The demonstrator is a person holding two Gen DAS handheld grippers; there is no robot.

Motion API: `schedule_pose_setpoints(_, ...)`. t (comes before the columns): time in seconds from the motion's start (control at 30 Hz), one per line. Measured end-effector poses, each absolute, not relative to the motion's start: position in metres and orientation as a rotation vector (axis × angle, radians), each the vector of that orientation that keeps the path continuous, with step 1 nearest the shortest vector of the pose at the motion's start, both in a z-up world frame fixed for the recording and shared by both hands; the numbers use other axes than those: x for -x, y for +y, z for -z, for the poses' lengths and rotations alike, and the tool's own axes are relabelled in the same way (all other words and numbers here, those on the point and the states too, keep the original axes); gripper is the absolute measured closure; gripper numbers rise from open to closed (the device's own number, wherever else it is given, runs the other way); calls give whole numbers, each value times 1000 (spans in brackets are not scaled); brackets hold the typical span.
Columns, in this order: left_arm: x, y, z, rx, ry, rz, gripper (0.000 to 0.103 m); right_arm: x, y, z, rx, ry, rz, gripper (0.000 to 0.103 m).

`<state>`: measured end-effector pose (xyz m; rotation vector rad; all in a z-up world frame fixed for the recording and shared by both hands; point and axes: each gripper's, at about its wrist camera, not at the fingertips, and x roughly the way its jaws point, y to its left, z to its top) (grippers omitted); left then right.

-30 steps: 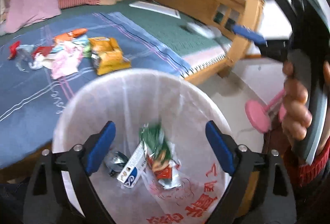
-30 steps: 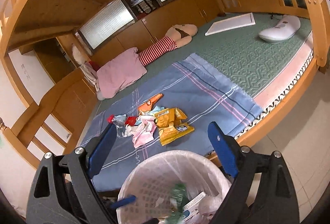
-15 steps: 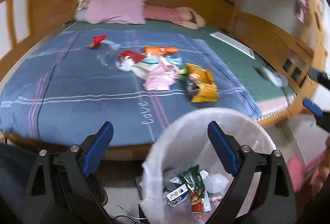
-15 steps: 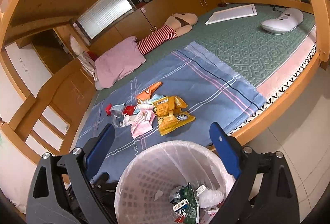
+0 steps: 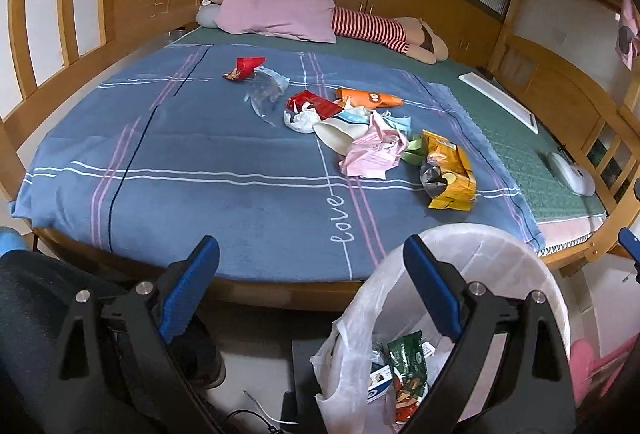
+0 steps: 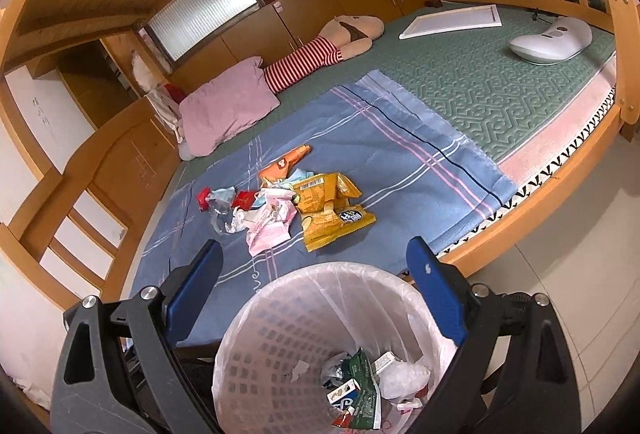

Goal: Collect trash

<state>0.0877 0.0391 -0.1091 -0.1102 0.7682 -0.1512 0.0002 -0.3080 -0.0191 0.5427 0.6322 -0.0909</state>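
A heap of trash lies on the blue blanket [image 5: 208, 170]: a yellow chip bag [image 5: 450, 172] [image 6: 328, 210], a pink wrapper [image 5: 372, 152] [image 6: 266, 230], an orange packet [image 5: 368, 99] [image 6: 284, 164], red wrappers [image 5: 312, 105] and clear plastic [image 5: 266, 92]. A white bin with a plastic liner [image 5: 480, 266] [image 6: 316, 306] stands on the floor by the bed, holding a green wrapper [image 6: 362, 386] and other scraps. My left gripper [image 5: 312, 262] is open and empty, short of the bed's edge and left of the bin. Over the bin, my right gripper [image 6: 314, 264] is open and empty.
The wooden bed frame [image 6: 532, 202] edges the mattress. A pink pillow [image 5: 276, 6], a striped plush doll [image 5: 380, 30], a white board [image 6: 452, 22] and a white device [image 6: 552, 40] lie on the bed. Dark-clad legs of a person [image 5: 36, 298] sit at lower left. Pale tiled floor [image 6: 580, 254] shows right.
My left gripper has swung left off the bin and turned toward the blanket and its trash. A green wrapper that was falling now rests in the bin. The right gripper barely moved.
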Motion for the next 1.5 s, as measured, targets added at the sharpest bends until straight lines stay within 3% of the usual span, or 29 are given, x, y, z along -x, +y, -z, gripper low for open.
schedule_pose_setpoints(1.5, -99, 52, 115, 107, 785, 84, 10, -37, -319, 29, -519, 698, 131, 12)
